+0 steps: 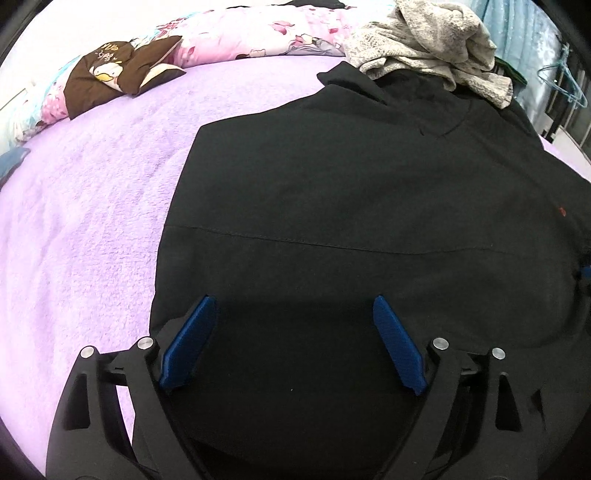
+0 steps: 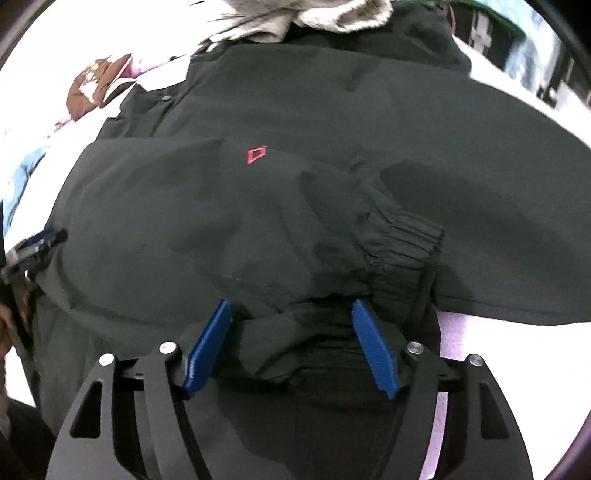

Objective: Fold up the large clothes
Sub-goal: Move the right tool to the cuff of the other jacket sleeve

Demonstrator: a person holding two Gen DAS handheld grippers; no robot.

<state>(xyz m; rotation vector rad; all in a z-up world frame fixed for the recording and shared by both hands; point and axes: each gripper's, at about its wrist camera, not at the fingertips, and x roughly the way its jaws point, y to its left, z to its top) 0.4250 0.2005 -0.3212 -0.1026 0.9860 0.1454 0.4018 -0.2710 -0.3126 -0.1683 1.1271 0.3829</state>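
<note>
A large black jacket (image 1: 351, 192) lies spread on a purple fleece bed cover (image 1: 81, 206). My left gripper (image 1: 293, 301) is open above the jacket's near left part, with its blue fingers (image 1: 192, 339) wide apart and nothing between them. In the right wrist view the jacket (image 2: 184, 206) has a sleeve folded across its body, with a small red logo (image 2: 257, 154) and a ribbed cuff (image 2: 402, 240). My right gripper (image 2: 291, 308) is open, its jaws wide on either side of bunched black fabric at the hem. The left gripper shows at the left edge (image 2: 33, 243).
A grey-beige garment (image 1: 432, 48) is heaped at the jacket's far end. A brown pillow with a duck print (image 1: 110, 77) and a pink floral quilt (image 1: 251, 33) lie along the far side. Blue hangers (image 1: 569, 81) and a dark frame stand at far right.
</note>
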